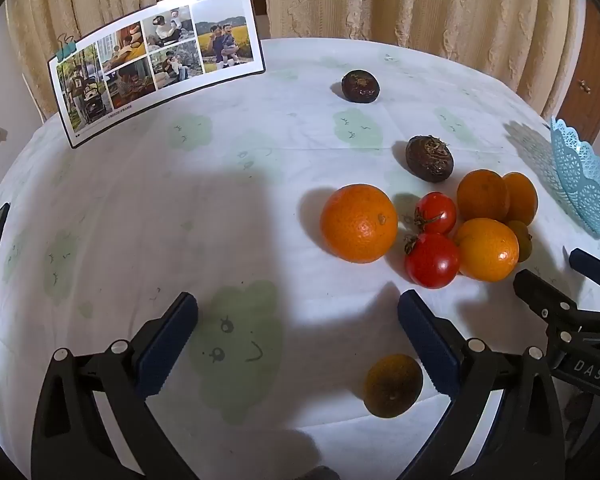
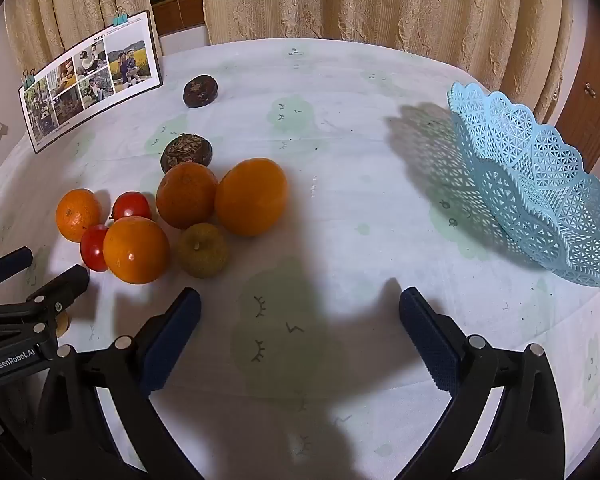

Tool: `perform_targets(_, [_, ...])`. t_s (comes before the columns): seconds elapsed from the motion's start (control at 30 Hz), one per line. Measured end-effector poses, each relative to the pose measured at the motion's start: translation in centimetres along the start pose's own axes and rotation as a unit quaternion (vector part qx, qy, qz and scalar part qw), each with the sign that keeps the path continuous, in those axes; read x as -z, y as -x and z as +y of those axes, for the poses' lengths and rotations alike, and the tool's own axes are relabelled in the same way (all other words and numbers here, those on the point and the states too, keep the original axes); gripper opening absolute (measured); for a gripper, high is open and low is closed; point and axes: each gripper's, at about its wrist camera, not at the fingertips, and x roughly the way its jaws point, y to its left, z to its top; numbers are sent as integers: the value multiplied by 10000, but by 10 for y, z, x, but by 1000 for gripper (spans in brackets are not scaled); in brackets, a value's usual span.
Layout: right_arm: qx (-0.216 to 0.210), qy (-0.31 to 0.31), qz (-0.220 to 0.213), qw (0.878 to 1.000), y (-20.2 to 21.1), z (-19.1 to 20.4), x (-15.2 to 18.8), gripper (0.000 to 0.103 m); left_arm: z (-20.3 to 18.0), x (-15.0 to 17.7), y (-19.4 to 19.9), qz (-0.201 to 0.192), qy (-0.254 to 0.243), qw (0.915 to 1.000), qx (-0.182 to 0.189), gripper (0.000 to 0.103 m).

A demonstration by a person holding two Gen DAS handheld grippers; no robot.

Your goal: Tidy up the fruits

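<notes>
Blue basket whole in right view; left clips it.

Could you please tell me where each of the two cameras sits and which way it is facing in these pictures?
Left wrist: on the left gripper, tilted down at the tablecloth, photo card and fruit pile; its own open jaws show, with the right gripper at the right edge.
Right wrist: on the right gripper, tilted down at the tablecloth and blue basket; its own open jaws show, the left gripper at the left edge.
Shared: fruit pile, photo card, basket, curtains.
</notes>
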Motion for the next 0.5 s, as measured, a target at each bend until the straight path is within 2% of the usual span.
perform_targets(0.5, [-18,-1,3,10000,1,0,0,101,0,0,0,-4,-8,10000,-10,98])
